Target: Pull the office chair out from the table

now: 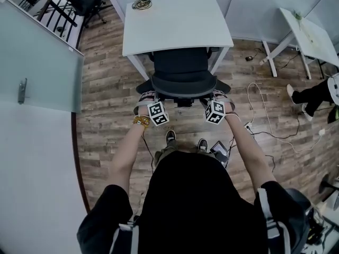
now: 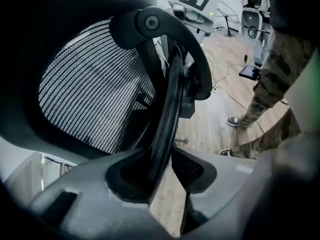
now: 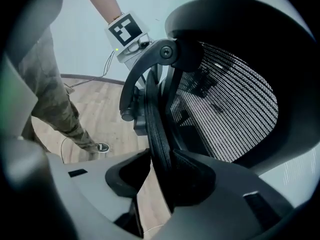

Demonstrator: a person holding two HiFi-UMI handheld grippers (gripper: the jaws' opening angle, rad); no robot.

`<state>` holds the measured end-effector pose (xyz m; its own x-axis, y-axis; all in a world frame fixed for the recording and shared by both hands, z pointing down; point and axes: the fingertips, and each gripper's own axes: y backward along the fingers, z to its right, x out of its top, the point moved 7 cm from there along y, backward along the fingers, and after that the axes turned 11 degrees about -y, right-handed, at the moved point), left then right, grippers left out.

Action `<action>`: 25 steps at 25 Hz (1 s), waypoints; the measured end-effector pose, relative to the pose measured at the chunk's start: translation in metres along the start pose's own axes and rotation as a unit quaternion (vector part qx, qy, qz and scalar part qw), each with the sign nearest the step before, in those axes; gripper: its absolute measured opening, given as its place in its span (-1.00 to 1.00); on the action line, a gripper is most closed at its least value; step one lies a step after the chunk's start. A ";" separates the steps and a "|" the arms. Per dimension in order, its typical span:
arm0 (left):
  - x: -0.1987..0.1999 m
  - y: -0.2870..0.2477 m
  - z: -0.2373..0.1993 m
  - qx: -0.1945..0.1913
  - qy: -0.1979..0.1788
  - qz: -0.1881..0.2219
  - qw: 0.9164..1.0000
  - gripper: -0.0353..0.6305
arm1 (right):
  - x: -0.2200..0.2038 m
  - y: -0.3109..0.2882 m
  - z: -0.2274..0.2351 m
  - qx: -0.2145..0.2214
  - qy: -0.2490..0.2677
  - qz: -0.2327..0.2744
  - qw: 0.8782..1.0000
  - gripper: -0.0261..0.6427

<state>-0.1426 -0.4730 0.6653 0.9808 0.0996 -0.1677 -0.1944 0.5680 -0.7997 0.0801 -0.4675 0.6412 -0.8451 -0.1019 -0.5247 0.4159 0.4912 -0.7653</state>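
Note:
A black mesh-backed office chair (image 1: 183, 73) stands with its seat under the white table (image 1: 175, 23), its backrest toward me. My left gripper (image 1: 149, 96) is shut on the backrest's left rim (image 2: 167, 109), which runs between its grey jaws. My right gripper (image 1: 219, 95) is shut on the right rim (image 3: 156, 129) in the same way. Each gripper view shows the mesh panel (image 2: 95, 89) (image 3: 225, 114) and the other gripper's marker cube behind the frame. Both arms reach forward from my body.
A coiled object (image 1: 141, 3) lies on the table's far left corner. White cables (image 1: 259, 115) and a small device (image 1: 219, 148) lie on the wood floor to my right. A second white table (image 1: 312, 36), someone's leg (image 1: 312, 95) and a glass partition (image 1: 37, 62) border the area.

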 end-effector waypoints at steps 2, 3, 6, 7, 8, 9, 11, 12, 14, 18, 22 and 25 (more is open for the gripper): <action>0.009 0.001 0.002 0.003 0.005 -0.007 1.000 -0.44 | -0.007 0.002 0.003 0.002 0.006 0.003 1.000 -0.55; 0.013 0.000 0.004 0.004 0.007 -0.011 1.000 -0.44 | -0.011 0.003 0.004 0.003 0.010 0.004 1.000 -0.55; 0.026 -0.003 0.008 0.010 0.011 -0.023 1.000 -0.45 | -0.023 0.006 0.010 0.004 0.014 0.007 1.000 -0.55; 0.031 -0.004 0.008 0.011 0.013 -0.025 1.000 -0.45 | -0.026 0.007 0.013 0.005 0.014 0.008 1.000 -0.55; 0.036 -0.005 0.008 0.010 0.016 -0.027 0.999 -0.45 | -0.030 0.009 0.016 0.006 0.015 0.008 1.000 -0.55; 0.040 -0.005 0.008 0.010 0.019 -0.030 0.999 -0.45 | -0.033 0.010 0.018 0.009 0.016 0.008 1.000 -0.55; 0.048 -0.006 0.010 0.010 0.026 -0.038 0.999 -0.45 | -0.039 0.012 0.022 0.017 0.020 0.007 1.000 -0.55; 0.052 -0.007 0.011 0.010 0.028 -0.042 0.999 -0.45 | -0.043 0.013 0.024 0.021 0.021 0.006 1.000 -0.55; 0.061 -0.009 0.012 0.012 0.031 -0.046 0.998 -0.45 | -0.050 0.015 0.029 0.026 0.025 0.005 0.999 -0.55; 0.075 -0.013 0.012 0.010 0.035 -0.056 0.998 -0.46 | -0.060 0.018 0.037 0.033 0.029 0.004 0.999 -0.56; 0.080 -0.014 0.015 0.001 0.037 -0.054 0.998 -0.47 | -0.066 0.020 0.037 0.035 0.025 0.001 0.999 -0.56; 0.081 -0.013 0.017 -0.006 0.044 -0.062 0.997 -0.47 | -0.066 0.020 0.036 0.039 0.026 0.001 0.999 -0.56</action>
<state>-0.0608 -0.4583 0.6726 0.9922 -0.0428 -0.1167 -0.0727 0.5617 -0.8242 0.1559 -0.4823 0.6472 -0.8596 -0.0559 -0.5080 0.4407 0.4222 -0.7922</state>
